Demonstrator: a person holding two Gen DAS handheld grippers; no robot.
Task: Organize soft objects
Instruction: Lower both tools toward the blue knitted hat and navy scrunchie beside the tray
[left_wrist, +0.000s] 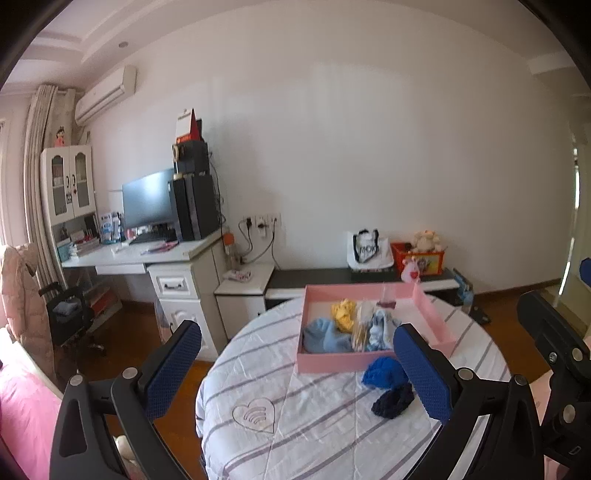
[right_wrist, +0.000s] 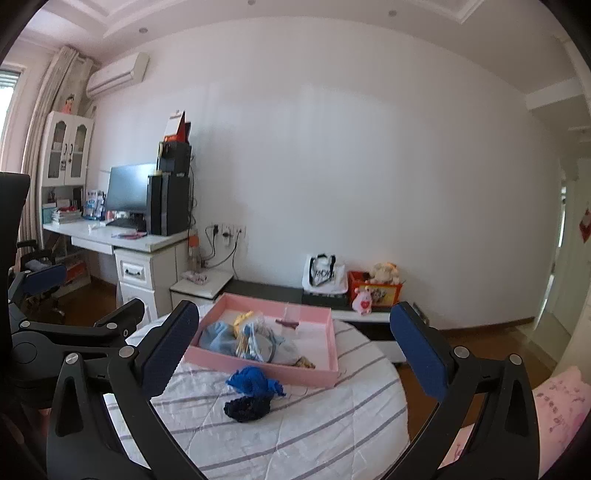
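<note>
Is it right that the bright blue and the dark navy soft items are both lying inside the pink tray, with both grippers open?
Not quite. The bright blue item and the dark navy item lie on the striped cloth in front of the pink tray, outside it, as the right wrist view shows. The left gripper and right gripper are open.

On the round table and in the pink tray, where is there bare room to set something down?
The pink tray is crowded on its left with soft items; its right part, by the right wall, looks mostly bare. On the striped tablecloth, the near side around the heart emblem is free. The bright blue cloth and dark navy cloth fill the strip before the tray.
</note>
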